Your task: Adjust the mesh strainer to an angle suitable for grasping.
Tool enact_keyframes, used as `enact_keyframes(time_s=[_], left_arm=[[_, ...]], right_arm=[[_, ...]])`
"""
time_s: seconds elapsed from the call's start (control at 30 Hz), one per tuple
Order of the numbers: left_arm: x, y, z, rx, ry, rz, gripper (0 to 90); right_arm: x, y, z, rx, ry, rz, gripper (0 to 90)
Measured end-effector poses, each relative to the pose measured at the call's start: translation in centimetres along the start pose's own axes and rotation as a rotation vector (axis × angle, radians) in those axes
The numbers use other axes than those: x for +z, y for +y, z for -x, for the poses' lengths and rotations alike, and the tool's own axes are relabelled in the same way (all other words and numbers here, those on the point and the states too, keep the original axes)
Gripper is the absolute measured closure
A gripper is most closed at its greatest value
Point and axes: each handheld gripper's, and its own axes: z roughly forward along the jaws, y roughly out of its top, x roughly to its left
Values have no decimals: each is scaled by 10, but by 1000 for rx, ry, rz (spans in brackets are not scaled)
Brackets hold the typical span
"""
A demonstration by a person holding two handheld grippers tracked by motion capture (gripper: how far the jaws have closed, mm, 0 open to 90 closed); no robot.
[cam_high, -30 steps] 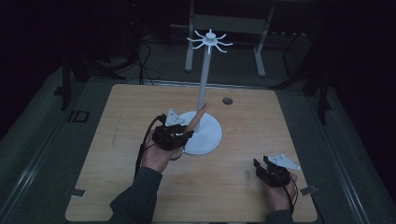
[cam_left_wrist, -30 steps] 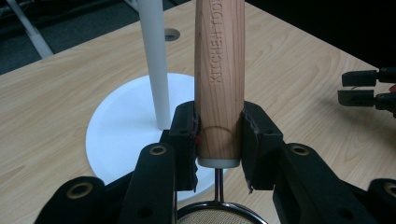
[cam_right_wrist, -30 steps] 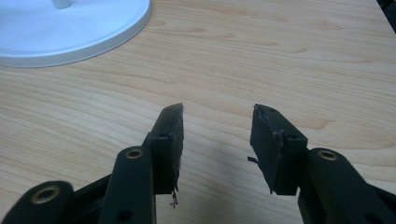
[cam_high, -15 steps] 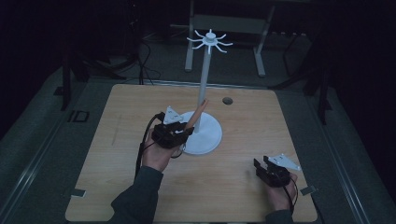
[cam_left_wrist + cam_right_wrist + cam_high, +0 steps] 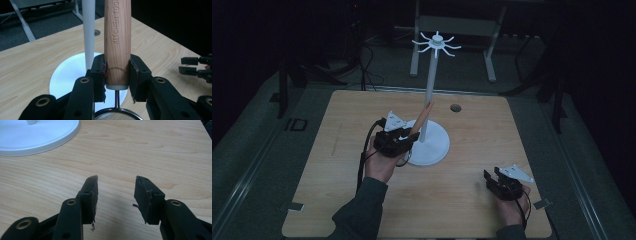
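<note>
My left gripper (image 5: 404, 140) (image 5: 117, 77) is shut on the wooden handle (image 5: 117, 37) (image 5: 419, 120) of a kitchen strainer. The handle points up and leans toward the pole (image 5: 430, 95) of a white stand. A thin metal stem and the rim of the mesh bowl (image 5: 117, 115) show just below the jaws. The stand has a round base (image 5: 432, 147) (image 5: 67, 75) and a ring of hooks on top (image 5: 436, 43). Near the table's front right corner my right gripper (image 5: 492, 181) (image 5: 116, 195) rests low over the wood, open, with nothing between its fingers.
The wooden table (image 5: 337, 165) has a small round hole (image 5: 455, 107) behind the stand. Metal frame legs (image 5: 492, 55) and cables lie on the dark floor beyond the far edge. The stand's base (image 5: 37, 137) sits ahead and left of the right gripper.
</note>
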Motion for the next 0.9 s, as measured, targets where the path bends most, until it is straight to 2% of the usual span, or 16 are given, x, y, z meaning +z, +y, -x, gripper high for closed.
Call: enact_keyframes(time_s=[0.9], left_arm=[[-8,8,1,-34,17,92,691]], right_arm=[[1,0,0,-1,-3,-1,536]])
